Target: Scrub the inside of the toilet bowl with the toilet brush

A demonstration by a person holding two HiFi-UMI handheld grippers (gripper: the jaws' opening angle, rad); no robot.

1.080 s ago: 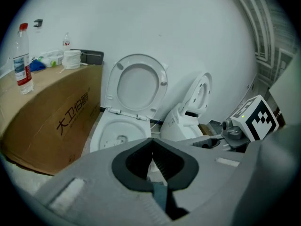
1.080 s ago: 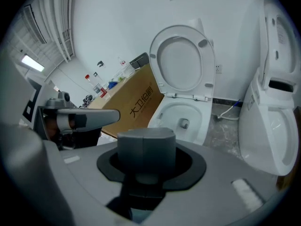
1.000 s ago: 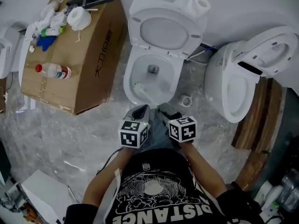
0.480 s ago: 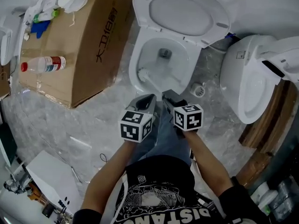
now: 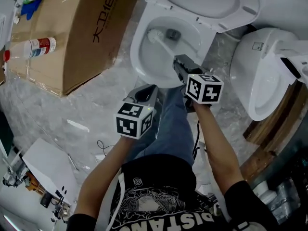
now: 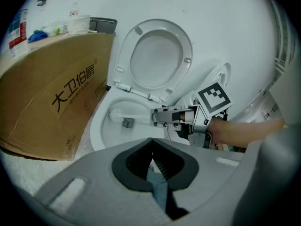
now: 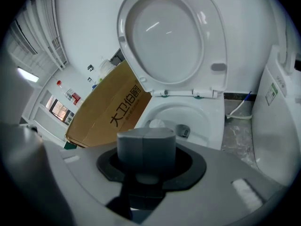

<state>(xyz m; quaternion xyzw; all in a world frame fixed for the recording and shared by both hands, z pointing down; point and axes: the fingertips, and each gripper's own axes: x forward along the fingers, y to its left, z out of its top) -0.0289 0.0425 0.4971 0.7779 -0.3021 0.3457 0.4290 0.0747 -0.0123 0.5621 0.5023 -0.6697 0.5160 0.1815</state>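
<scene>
The grey marbled floor carries an open toilet. A cardboard box stands just left of the toilet, a second toilet to its right, and wooden planks lie farther right.

two white ceramic toilets: one with its seat raised, one beside it on the right. one brown cardboard box. one clear plastic bottle with a red label, near the box's left edge. one white toilet brush. two grey two-jaw grippers, each with one marker cube: left gripper, right gripper.
</scene>
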